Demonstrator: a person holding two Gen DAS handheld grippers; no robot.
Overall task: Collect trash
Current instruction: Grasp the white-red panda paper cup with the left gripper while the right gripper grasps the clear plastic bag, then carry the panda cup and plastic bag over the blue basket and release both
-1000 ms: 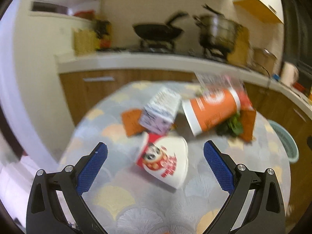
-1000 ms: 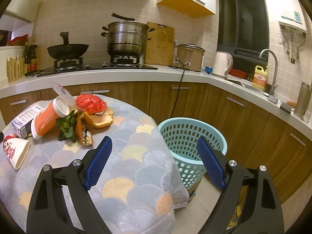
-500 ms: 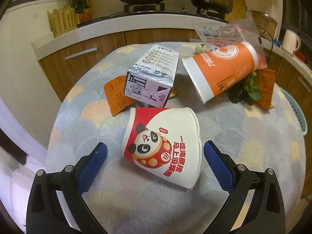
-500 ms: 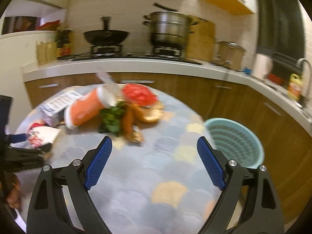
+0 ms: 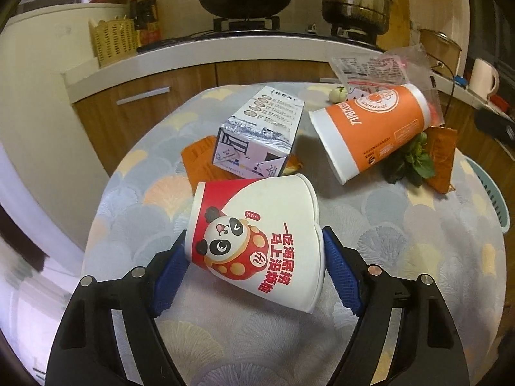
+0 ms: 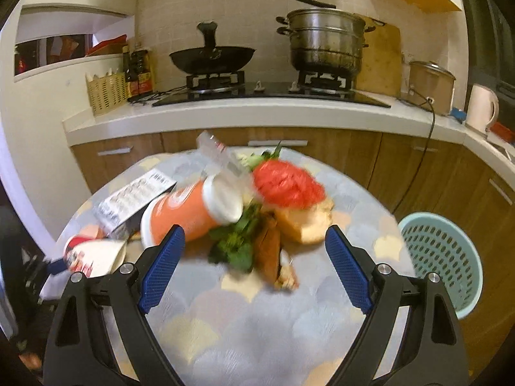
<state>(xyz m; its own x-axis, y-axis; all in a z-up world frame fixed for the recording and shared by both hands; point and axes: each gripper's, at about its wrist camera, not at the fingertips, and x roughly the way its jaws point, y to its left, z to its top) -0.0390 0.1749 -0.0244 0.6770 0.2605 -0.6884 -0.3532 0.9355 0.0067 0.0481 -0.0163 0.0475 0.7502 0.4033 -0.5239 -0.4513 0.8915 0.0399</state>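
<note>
Two paper cups lie on their sides on the table — one red-and-white panda cup (image 5: 257,241) and one orange cup (image 5: 370,128). There is one carton (image 5: 257,135), one clear plastic wrapper (image 5: 379,67), one bunch of green leaves (image 5: 408,160), one bread roll (image 6: 305,222) and one red crumpled bag (image 6: 283,186). Orange packets number two, possibly more — the right view is blurred. One teal basket (image 6: 441,251) stands beside the table.
</note>
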